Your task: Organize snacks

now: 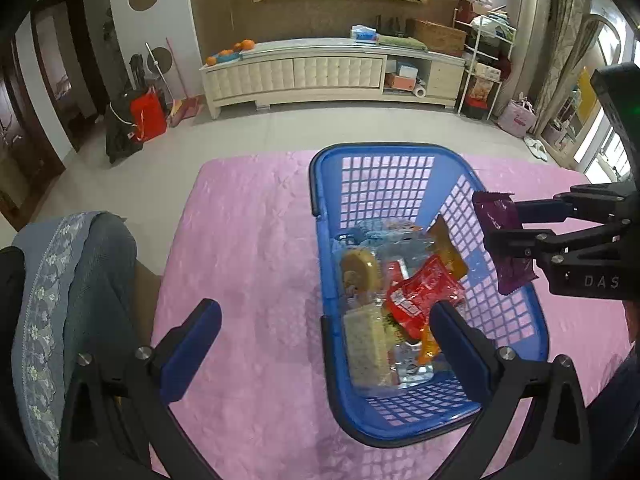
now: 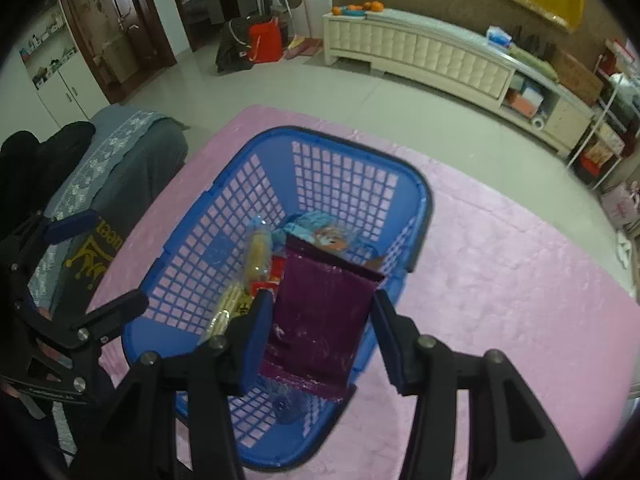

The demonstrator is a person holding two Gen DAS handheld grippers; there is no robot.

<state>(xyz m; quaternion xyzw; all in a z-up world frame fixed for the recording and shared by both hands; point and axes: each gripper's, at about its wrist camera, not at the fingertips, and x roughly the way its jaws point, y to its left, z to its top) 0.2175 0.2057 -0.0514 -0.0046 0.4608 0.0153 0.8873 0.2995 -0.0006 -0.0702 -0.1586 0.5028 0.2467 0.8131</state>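
Starting at the far left: grey-blue cushion (image 1: 60, 300) with a floral lace strip, lying at the edge of the pink cloth (image 1: 248, 248) that covers the table. Next, left gripper (image 1: 324, 332), jaws spread wide, nothing between the pads; left finger over bare pink cloth, right finger over the near rim of the blue basket (image 1: 320, 184).

Sits on the cloth, right of centre in the left wrist view. Holds a jumble of snacks: round yellow biscuit pack (image 1: 358, 272), pale speckled cracker bar (image 1: 366, 344) below it, red packet (image 1: 420, 300) toward the middle, orange wrapper (image 1: 450, 248) leaning against the right mesh wall, clear and light-blue wrappers at the back.

Further right, above the basket's right wall: right gripper (image 1: 502, 230), reaching in from the right edge, jaws partly closed and clamped on a purple snack packet (image 1: 508, 256). Packet hangs clear of the basket, not touching the mesh as far as can be told.

From the right wrist view, same order: left gripper (image 2: 92, 264) at the left edge beside the cushion (image 2: 120, 160), then the blue basket (image 2: 256, 140), then the purple snack packet (image 2: 320, 312) pressed on both sides between the right gripper (image 2: 320, 332) pads, held over the basket's inside with the other snacks beneath.
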